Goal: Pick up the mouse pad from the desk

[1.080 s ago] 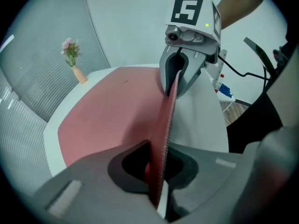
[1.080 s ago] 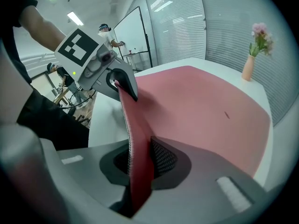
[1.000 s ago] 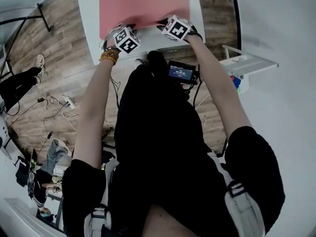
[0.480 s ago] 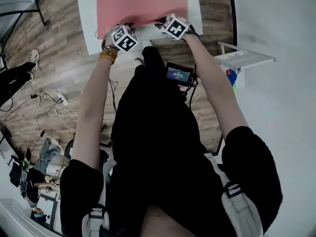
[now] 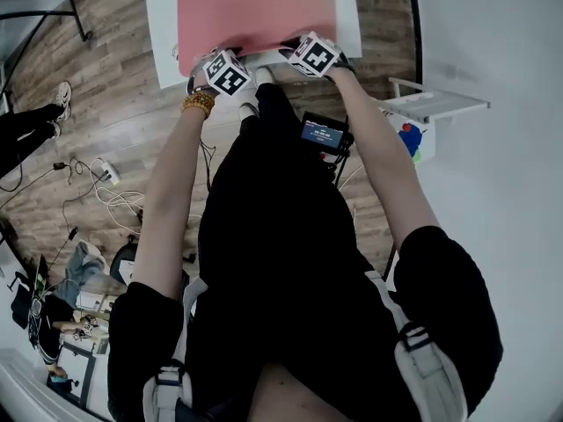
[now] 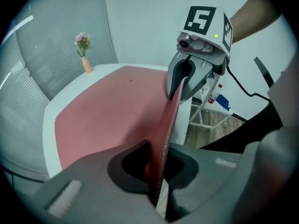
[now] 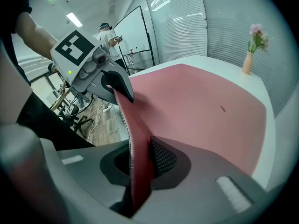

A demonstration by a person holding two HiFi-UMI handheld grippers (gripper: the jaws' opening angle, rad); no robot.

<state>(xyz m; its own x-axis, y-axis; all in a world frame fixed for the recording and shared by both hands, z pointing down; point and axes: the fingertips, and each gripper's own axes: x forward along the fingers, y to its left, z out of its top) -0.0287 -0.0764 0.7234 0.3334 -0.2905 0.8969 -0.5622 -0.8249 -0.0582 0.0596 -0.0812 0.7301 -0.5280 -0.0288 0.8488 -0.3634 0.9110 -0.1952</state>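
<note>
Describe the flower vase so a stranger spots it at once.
Start at the white desk covered by the pink mouse pad. At its far corner by the blinds stands a small peach vase, the only upright thing there, holding pale flowers.

The mouse pad [image 5: 255,7] is pink-red all over, with one tiny dark speck; the desk [image 5: 163,33] under the mouse pad is white; the left gripper [image 6: 156,169] and the right gripper [image 7: 140,167], both on the mouse pad's near edge, are grey; the left cube [image 5: 227,71] and right cube [image 5: 314,53] are white with black squares; the vase [image 6: 87,65] beyond the mouse pad is orange-tan with pink flowers; the floor [image 5: 106,77] below the mouse pad is brown wood planks.
</note>
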